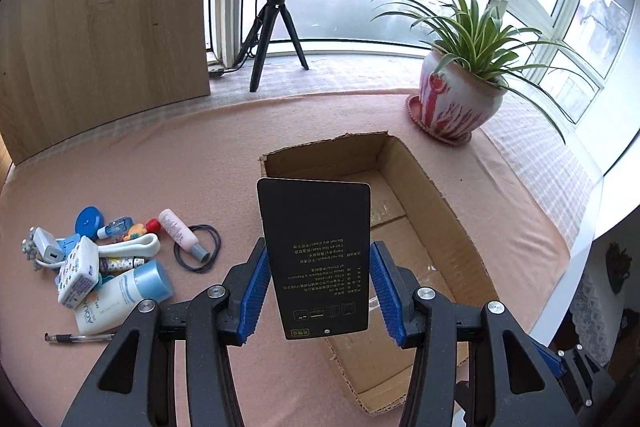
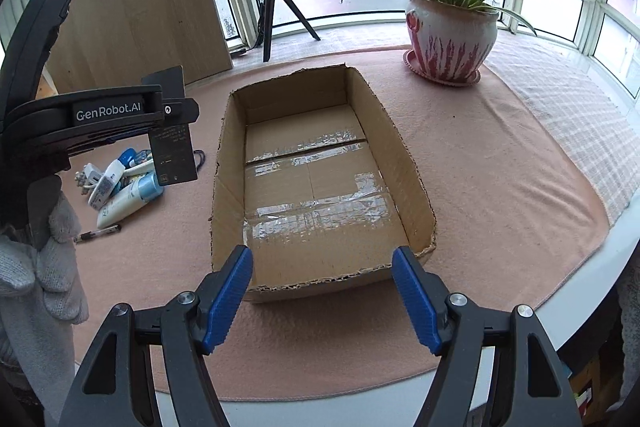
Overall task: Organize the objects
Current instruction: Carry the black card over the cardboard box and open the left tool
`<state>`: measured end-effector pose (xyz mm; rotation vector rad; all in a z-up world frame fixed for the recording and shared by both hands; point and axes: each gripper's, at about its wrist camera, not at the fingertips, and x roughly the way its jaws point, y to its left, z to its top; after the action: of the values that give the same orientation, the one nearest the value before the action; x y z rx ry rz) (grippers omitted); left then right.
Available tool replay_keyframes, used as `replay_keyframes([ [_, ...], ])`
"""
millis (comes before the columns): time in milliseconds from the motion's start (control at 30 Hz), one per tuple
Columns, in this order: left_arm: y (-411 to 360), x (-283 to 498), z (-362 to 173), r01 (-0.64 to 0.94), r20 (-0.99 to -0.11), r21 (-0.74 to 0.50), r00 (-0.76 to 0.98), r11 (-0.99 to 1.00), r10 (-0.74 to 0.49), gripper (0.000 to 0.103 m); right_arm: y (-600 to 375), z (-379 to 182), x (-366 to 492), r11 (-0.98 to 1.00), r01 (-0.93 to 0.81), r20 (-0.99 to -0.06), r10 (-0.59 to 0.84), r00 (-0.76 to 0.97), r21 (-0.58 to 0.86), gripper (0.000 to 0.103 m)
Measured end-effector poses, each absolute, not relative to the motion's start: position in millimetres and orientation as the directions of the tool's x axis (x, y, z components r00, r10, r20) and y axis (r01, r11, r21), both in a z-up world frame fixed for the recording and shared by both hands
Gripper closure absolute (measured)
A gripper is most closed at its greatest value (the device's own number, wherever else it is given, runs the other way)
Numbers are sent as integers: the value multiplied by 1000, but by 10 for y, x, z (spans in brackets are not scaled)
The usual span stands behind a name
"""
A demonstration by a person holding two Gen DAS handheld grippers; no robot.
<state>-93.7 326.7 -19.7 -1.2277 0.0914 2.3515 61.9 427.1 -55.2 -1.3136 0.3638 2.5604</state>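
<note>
A flat black card (image 1: 318, 259) with small yellow print is pinched upright between the blue pads of the left hand-held gripper (image 1: 318, 291), its print upside down to that camera. It hangs in the air just above the near left part of an open cardboard box (image 2: 224, 147), which lies ahead of both hand-held grippers on a bench (image 2: 500, 167) draped in a peach cloth. The box is brown, with ragged cut edges, a bare floor and strips of clear tape across it.

Beyond the box, to its right, stands a leafy plant (image 2: 448, 23) in a white and red pot. A ring light (image 1: 276, 27) on a black tripod stands farther off by the window, with a wooden panel (image 1: 104, 27) to its left.

To the left of the left hand-held gripper lies a small heap (image 1: 116, 267) on the cloth: a white tube with a blue cap, a pink bottle, a white charger, black hair ties and a pen.

The right hand-held gripper (image 2: 322, 291) points down at the near edge of the box, its jaws spread wide with nothing between them. A gloved hand (image 2: 36, 259) holds the left hand-held gripper, tilted downward.
</note>
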Motion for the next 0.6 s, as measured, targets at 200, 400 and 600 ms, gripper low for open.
replay_keyframes([
  [200, 3485, -866, -288, -471, -802, -143, -460, -870, 381, 50, 4403, -582, 691, -933, -341, -823, 105, -559, 113, 34],
  [400, 3435, -849, -242, -453, -800, -143, -470, -880, 372, 43, 4465, -608, 713, -931, -343, -826, 94, -556, 125, 34],
  [600, 3144, -845, -126, -420, -793, -164, -483, -893, 373, 42, 4428, -587, 656, -936, -321, -827, 62, -558, 147, 34],
])
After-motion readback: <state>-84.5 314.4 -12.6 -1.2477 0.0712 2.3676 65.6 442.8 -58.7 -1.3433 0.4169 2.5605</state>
